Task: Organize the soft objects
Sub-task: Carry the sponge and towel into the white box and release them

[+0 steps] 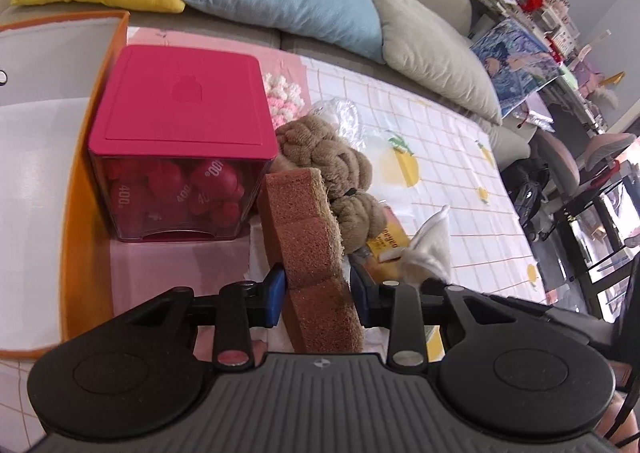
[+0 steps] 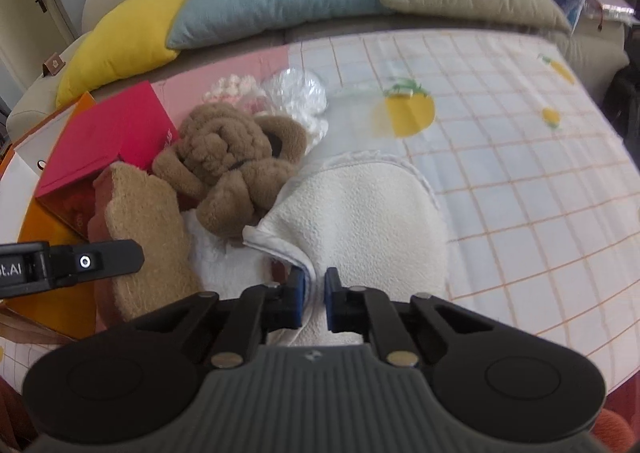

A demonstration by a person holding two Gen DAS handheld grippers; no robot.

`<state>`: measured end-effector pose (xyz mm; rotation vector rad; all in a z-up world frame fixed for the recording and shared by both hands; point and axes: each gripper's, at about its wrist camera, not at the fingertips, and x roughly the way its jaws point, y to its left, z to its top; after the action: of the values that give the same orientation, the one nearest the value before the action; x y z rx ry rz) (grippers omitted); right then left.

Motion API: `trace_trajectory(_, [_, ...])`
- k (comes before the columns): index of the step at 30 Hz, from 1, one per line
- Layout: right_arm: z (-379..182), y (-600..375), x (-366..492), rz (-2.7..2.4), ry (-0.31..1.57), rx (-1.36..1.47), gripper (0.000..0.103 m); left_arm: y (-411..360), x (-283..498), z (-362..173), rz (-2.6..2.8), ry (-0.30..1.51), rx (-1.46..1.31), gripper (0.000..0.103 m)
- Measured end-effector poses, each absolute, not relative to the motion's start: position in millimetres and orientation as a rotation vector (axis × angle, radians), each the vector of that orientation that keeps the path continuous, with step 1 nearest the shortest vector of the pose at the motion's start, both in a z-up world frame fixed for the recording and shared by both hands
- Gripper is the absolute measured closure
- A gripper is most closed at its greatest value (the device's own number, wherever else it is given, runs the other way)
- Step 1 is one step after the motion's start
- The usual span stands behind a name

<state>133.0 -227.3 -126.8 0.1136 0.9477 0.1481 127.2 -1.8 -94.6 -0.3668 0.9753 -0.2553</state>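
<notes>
Could lose the sponge (image 1: pixel 316 253) if lifted fast: long and soft, gripped low. Cloth (image 2: pixel 360 221) may drag the brown plush (image 2: pixel 236 169). Left gripper (image 1: pixel 318 295) narrowed onto the sponge near the front edge of the table (image 1: pixel 460 157). Right gripper (image 2: pixel 314 293) nearly closed, pinching the cloth's edge.

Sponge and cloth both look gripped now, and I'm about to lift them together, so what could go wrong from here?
1. The right gripper pinches only a thin fold of the cream cloth; it may slip out.
2. The cloth's far edge lies against the brown plush toy, which could be dragged along.
3. The left gripper holds the brown sponge near its lower end, so it may tip toward the pink-lidded box.
</notes>
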Motion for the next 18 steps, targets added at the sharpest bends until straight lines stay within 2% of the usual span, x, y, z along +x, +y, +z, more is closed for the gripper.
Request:
trace_trajectory(9, [-71,-235,103,0.150,0.805,0.071,0.095,11,96,-51,-0.261,0.854,-0.340,0.065])
trace_trajectory(18, [-19,-176,65,0.429,0.628,-0.026,0.095,56,70,-12,-0.190,0.818,-0.316,0.065])
